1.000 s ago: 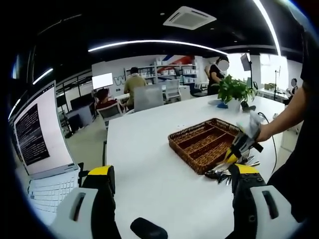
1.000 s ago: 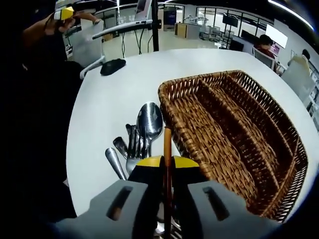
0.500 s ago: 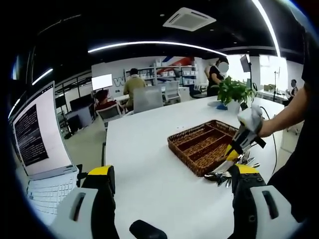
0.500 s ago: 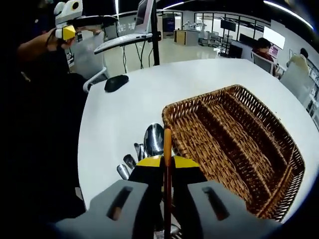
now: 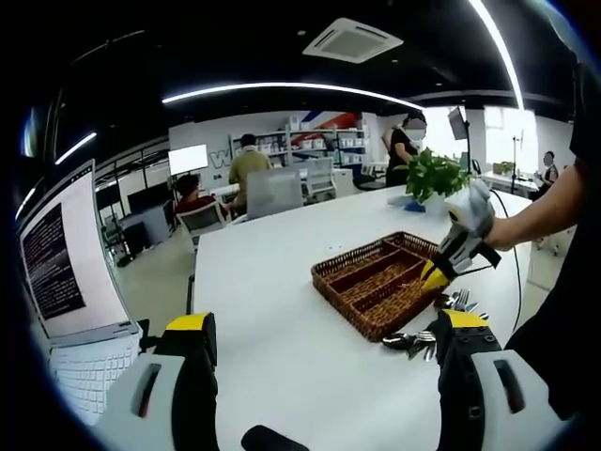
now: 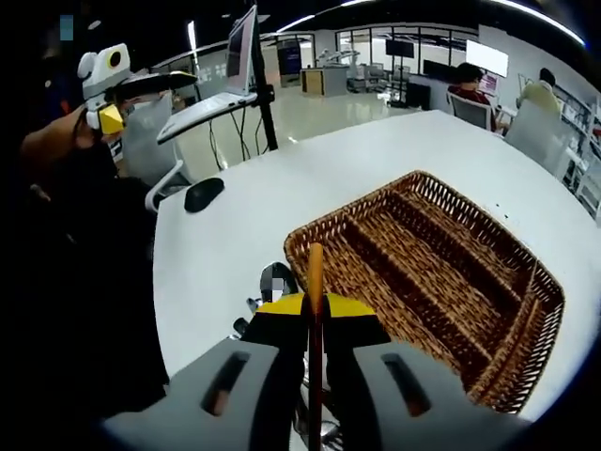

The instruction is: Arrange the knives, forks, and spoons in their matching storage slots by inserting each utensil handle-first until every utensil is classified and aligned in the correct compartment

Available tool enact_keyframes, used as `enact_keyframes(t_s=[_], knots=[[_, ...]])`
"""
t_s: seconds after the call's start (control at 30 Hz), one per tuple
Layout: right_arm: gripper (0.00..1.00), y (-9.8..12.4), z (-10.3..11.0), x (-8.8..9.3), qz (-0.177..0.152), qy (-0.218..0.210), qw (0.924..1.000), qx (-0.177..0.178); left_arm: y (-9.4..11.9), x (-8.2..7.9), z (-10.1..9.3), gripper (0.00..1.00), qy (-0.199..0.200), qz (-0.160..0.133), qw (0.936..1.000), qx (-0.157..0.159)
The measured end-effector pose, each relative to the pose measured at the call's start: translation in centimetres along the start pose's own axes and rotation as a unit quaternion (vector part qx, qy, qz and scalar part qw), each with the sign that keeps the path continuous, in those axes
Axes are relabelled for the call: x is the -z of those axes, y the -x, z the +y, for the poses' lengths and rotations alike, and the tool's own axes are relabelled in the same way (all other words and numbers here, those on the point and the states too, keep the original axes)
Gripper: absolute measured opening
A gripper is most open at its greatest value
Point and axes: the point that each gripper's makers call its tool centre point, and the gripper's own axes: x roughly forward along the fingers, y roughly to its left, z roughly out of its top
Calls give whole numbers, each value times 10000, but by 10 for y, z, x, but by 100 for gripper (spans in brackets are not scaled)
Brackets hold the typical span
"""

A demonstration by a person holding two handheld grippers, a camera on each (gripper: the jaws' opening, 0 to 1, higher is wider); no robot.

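Now your right hand-held gripper clamped on a brown-handled utensil, over the wicker tray, spare cutlery on white tabletop, left hand-held gripper jaws apart, holding nothing

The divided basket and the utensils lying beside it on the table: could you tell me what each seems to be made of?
The basket looks like woven wicker or rattan: brown strands with an open weave and a braided rim, matte. The utensils beside it look like polished metal, probably stainless steel, since they are silvery with bright glints. The handle clamped in the right gripper is orange-brown, possibly wood or plastic; I cannot tell which.
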Motion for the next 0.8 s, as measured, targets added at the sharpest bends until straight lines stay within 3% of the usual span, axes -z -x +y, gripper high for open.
enact_keyframes(t_s=[0.3, 0.37, 0.43, 0.53, 0.8], knots=[[4, 20, -35, 1, -32, -581, 9958, 708, -8, -6, -4, 99, -37, -38, 9999, 119], [4, 29, -51, 3, -31, -846, 9903, 1104, -10, -7, -6, 99, -60, -42, 9999, 151], [4, 36, -60, 1, -128, -1073, 9866, 1220, -12, -8, -7, 99, -64, -56, 9998, 180], [4, 43, -70, 4, -66, -1048, 9843, 1418, -14, -9, -8, 99, -81, -55, 9997, 210], [4, 69, -108, 19, -62, -1575, 9671, 1997, -19, -11, -12, 99, -114, -56, 9995, 297]])
